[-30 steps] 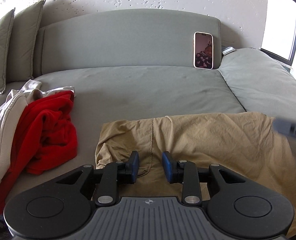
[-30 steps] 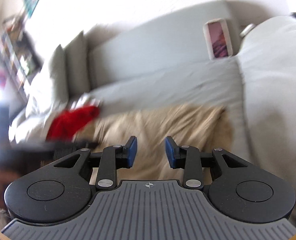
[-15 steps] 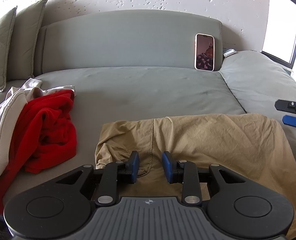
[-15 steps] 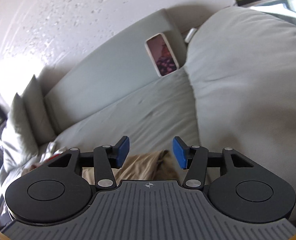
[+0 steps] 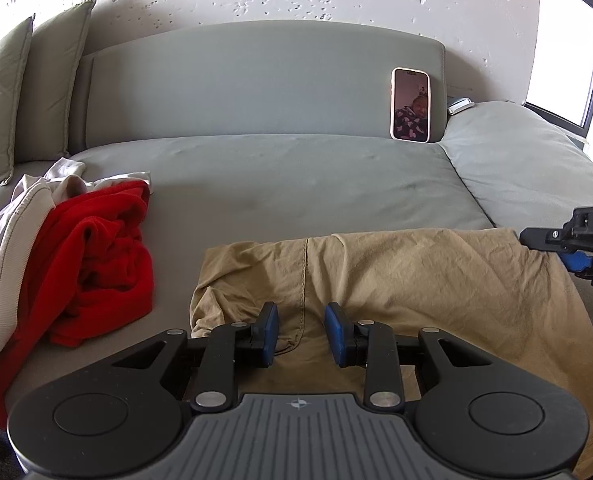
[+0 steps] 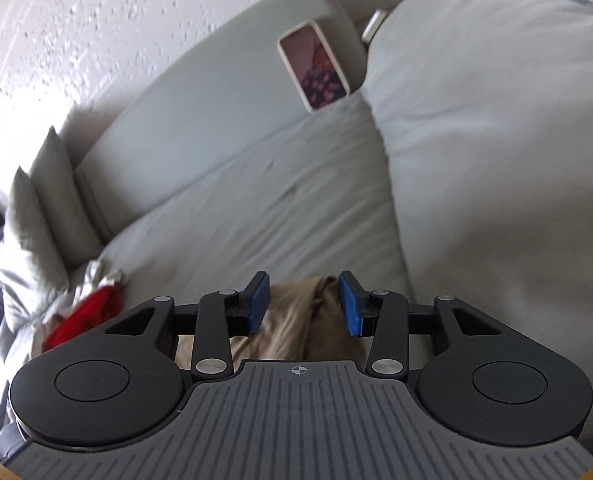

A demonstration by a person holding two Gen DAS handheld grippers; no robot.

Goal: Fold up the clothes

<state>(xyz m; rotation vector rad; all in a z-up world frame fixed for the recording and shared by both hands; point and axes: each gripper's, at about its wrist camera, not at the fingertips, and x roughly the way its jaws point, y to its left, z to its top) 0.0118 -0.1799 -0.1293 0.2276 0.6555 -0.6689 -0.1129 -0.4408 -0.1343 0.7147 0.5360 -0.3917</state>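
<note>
Tan trousers [image 5: 416, 276] lie spread across the front of the grey sofa seat [image 5: 296, 176]. My left gripper [image 5: 301, 330] hovers open just above their near left part, a seam running between its blue pads. My right gripper [image 5: 568, 256] enters the left wrist view from the right, at the trousers' far right corner. In the right wrist view that gripper [image 6: 303, 304] is open, with the tan trousers' corner [image 6: 296, 320] between and below its blue pads. Whether the pads touch the cloth I cannot tell.
A crumpled red garment [image 5: 96, 256] and a cream one [image 5: 8, 240] are heaped at the seat's left. A phone [image 5: 410, 105] leans on the backrest. Cushions [image 5: 36, 92] stand far left, a thick grey cushion [image 5: 528, 160] lies to the right.
My right gripper swung from the left side over to the trousers' right corner and has come down closer to it. My left gripper has held still and stayed open.
</note>
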